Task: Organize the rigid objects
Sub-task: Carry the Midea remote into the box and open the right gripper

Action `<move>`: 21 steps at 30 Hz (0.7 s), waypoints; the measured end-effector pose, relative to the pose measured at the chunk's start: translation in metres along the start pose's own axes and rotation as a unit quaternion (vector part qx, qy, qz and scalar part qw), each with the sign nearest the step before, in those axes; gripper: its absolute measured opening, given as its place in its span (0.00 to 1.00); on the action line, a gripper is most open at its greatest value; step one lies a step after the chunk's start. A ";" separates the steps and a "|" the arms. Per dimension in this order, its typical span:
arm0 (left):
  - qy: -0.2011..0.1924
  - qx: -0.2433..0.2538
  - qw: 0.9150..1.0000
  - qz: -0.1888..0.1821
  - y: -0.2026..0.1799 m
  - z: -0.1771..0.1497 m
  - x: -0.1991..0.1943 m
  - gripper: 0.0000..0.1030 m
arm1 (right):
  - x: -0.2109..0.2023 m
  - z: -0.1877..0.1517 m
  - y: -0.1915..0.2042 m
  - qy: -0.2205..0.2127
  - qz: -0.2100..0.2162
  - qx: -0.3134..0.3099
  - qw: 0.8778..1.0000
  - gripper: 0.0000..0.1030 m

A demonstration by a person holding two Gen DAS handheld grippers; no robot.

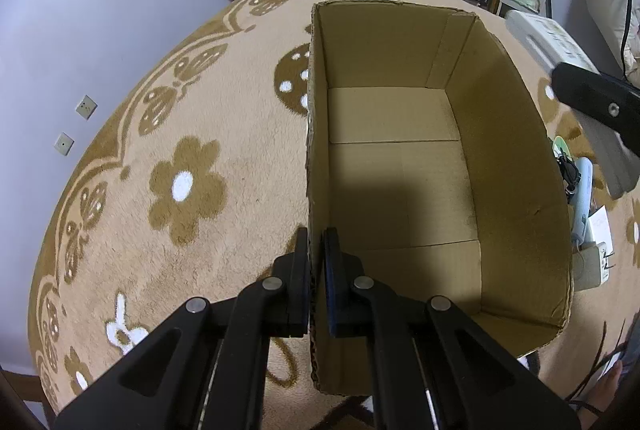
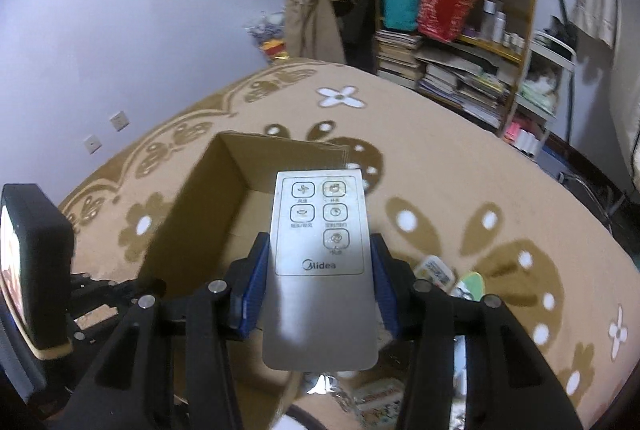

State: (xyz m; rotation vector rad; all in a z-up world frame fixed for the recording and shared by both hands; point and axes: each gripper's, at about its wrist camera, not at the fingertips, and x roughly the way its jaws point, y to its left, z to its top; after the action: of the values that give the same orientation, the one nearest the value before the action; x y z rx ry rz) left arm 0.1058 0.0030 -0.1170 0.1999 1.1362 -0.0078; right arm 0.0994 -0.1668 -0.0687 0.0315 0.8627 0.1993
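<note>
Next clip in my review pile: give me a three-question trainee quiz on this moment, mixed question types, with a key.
1. True or false: the cardboard box already has items lying inside it.
2. Multiple choice: what does the right gripper hold? A) a book B) a white Midea remote C) a red bag
3. Fill in: the left gripper is clamped on the box's ____.

Key:
1. False. The inside shows only bare cardboard.
2. B. The blue pads press on both long sides of the remote.
3. Wall: one finger is outside and one inside, pinching the near part of the box's left side.
</note>
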 end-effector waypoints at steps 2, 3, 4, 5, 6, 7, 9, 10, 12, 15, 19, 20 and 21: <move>-0.001 0.000 1.000 0.000 0.000 0.000 0.000 0.05 | 0.002 -0.003 0.004 0.001 0.016 0.001 1.000 0.50; -0.001 0.000 1.000 0.000 0.000 0.000 0.000 0.05 | 0.005 -0.005 0.005 0.003 0.027 0.003 1.000 0.50; -0.001 -0.001 1.000 -0.001 0.001 0.000 0.001 0.05 | 0.008 -0.008 0.007 0.009 0.040 0.005 0.999 0.50; -0.001 -0.002 1.000 -0.001 0.001 0.000 0.001 0.05 | 0.011 -0.010 0.008 0.013 0.046 0.005 0.999 0.50; 0.000 -0.002 1.000 -0.002 0.001 0.000 0.001 0.05 | 0.015 -0.012 0.009 0.019 0.052 0.005 0.998 0.50; 0.000 -0.003 1.000 -0.003 0.002 0.000 0.001 0.05 | 0.018 -0.014 0.010 0.023 0.056 0.006 0.998 0.50; -0.001 -0.003 1.000 -0.004 0.002 -0.001 0.001 0.05 | 0.022 -0.017 0.010 0.029 0.067 0.009 0.997 0.50; -0.002 -0.002 1.000 -0.003 0.002 -0.001 0.000 0.05 | 0.024 -0.018 0.010 0.031 0.072 0.012 0.997 0.50; -0.006 0.002 1.000 0.000 0.001 -0.001 -0.002 0.05 | 0.025 -0.020 0.011 0.032 0.081 0.013 0.996 0.50; -0.010 0.005 1.000 0.001 0.000 -0.001 -0.004 0.05 | 0.026 -0.022 0.012 0.034 0.082 0.013 0.996 0.50; -0.007 -0.002 1.000 -0.002 0.002 -0.001 -0.003 0.05 | 0.027 -0.023 0.008 0.036 0.086 0.025 0.995 0.50; -0.008 -0.004 1.000 -0.004 0.003 -0.001 -0.003 0.05 | 0.028 -0.023 0.007 0.036 0.087 0.028 0.995 0.50; -0.009 -0.007 1.000 -0.005 0.003 -0.001 -0.004 0.05 | 0.027 -0.023 0.007 0.036 0.086 0.028 0.995 0.50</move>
State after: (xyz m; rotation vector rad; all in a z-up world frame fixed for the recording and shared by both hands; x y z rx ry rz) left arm 0.1040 0.0058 -0.1135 0.1819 1.1188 -0.0097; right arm 0.0979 -0.1565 -0.1034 0.1527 0.9378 0.3382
